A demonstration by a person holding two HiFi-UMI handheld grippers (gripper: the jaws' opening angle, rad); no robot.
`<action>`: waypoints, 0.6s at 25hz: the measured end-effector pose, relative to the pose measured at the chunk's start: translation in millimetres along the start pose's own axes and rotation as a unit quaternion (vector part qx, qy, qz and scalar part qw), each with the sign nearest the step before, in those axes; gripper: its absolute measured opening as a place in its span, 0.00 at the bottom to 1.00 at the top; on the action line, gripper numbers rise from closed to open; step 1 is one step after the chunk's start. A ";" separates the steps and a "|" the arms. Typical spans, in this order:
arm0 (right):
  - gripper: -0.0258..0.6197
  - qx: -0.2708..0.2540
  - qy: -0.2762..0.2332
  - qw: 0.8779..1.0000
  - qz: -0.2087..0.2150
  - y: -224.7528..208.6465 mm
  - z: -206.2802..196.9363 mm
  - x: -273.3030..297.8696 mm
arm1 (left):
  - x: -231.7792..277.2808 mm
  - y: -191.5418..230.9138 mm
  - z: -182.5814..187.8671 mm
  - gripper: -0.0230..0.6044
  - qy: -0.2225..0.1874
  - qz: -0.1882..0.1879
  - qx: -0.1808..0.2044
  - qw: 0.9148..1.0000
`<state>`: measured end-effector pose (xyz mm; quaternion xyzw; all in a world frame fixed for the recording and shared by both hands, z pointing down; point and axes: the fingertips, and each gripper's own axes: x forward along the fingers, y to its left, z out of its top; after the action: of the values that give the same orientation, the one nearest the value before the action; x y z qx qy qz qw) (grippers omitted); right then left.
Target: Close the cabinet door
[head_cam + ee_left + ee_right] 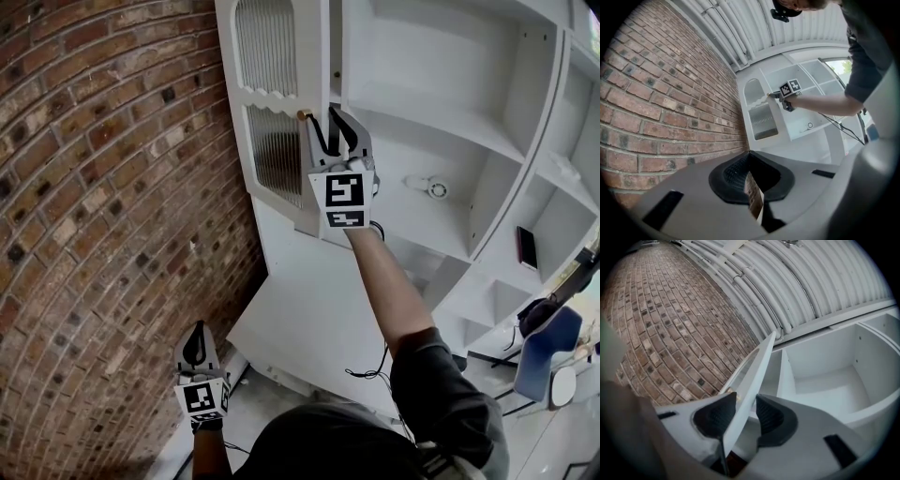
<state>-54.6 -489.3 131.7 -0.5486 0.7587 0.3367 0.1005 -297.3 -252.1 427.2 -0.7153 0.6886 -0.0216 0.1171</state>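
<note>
Head view: cabinet door point(272, 159) at 12 o'clock, swung out from the white cabinet point(309, 300), w/ ribbed glass panels and a brass knob point(303, 114) at its free edge. Brick wall point(103, 216) fills 9 o'clock, just beside the open door.

Right gripper point(328, 117) is raised at the door's free edge, knob just at 9 of its tips. In the right gripper view, right gripper point(746, 399) jaws are approx half closed w/ the door point(754, 366) edge between the pads. Pads look pressed on both faces.

Left gripper point(197, 328) is low at 7 o'clock, near the wall and well apart from the door. Its jaws are together at the tips point(749, 153), nothing in them.

Shelf at 2 o'clock holds a small round white item point(436, 188). Compartment at 3 o'clock holds a dark flat item point(527, 247), upright; can't tell what it is. Blue chair point(542, 361) at 4 o'clock by the cabinet foot. Thin cable point(375, 370) hangs under the right forearm. White ribbed ceiling point(811, 282) above.
</note>
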 end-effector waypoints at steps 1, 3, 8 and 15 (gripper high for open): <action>0.23 -0.005 0.002 1.000 -0.003 -1.5 -1.4 0.6 | 0.7 -0.4 -0.2 0.04 0.000 0.000 0.000 1.000; 0.23 -0.016 0.004 1.000 -0.008 -3.9 -4.0 1.7 | 2.0 -1.1 -0.8 0.04 0.001 -0.001 0.000 1.000; 0.23 -0.043 0.014 0.999 -0.020 -12.9 -9.0 2.5 | 5.4 -4.6 -1.0 0.04 0.000 -0.004 0.000 1.000; 0.23 -0.061 0.021 0.998 -0.029 -22.4 -17.8 7.5 | 10.7 -7.9 -4.4 0.04 0.004 -0.005 -0.004 1.000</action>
<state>-33.3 -509.9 132.2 -0.5822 0.7227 0.3676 0.0603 -289.8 -263.2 431.6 -0.7190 0.6856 -0.0221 0.1118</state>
